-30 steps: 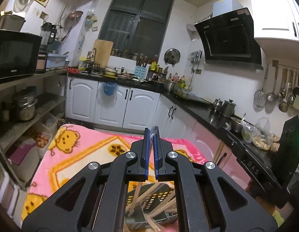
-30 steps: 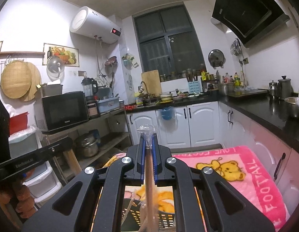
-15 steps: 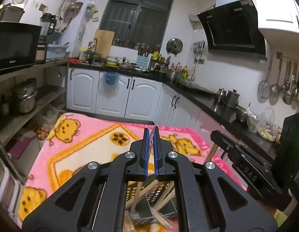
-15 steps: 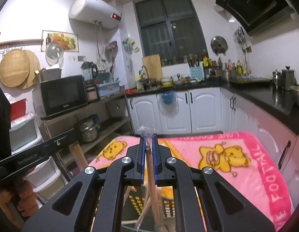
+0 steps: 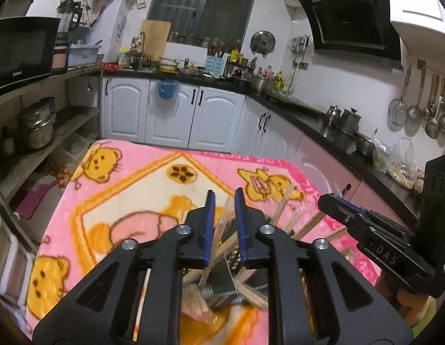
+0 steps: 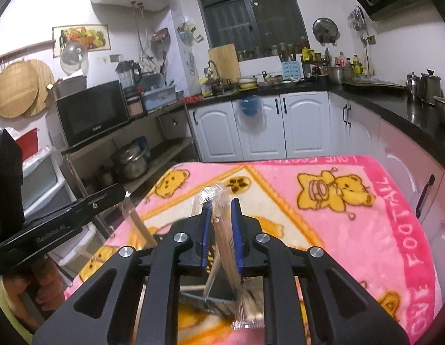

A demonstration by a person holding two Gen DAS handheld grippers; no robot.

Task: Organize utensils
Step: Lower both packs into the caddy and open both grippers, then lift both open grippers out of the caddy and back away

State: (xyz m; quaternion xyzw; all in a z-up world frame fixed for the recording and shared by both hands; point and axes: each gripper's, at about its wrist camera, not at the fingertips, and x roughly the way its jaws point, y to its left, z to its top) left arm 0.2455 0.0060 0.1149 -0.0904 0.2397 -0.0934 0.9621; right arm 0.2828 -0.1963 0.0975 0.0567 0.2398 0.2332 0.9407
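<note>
A dark perforated utensil holder (image 5: 222, 279) stands on the pink blanket (image 5: 130, 184) below both grippers, with several wooden chopsticks (image 5: 305, 227) sticking out. My left gripper (image 5: 223, 198) has its jaws parted; a plastic-wrapped chopstick pair (image 5: 221, 235) leans loosely between them. My right gripper (image 6: 219, 204) also has its jaws parted, with a plastic-wrapped bundle of chopsticks (image 6: 225, 247) slanting between them, its lower end over the holder (image 6: 216, 296). The right gripper also shows in the left wrist view (image 5: 331, 201). The left gripper also shows at the left edge of the right wrist view (image 6: 118, 192).
The table is covered by the pink bear-print blanket (image 6: 351, 207). White cabinets (image 5: 193, 115) and a black counter (image 5: 323, 123) run behind and to the right. A shelf with a microwave (image 6: 93, 112) and pots (image 5: 35, 126) stands at the left.
Both grippers have tilted down toward the holder and their jaws have parted. The wrapped chopsticks, clamped before, now lean loose between the fingers.
</note>
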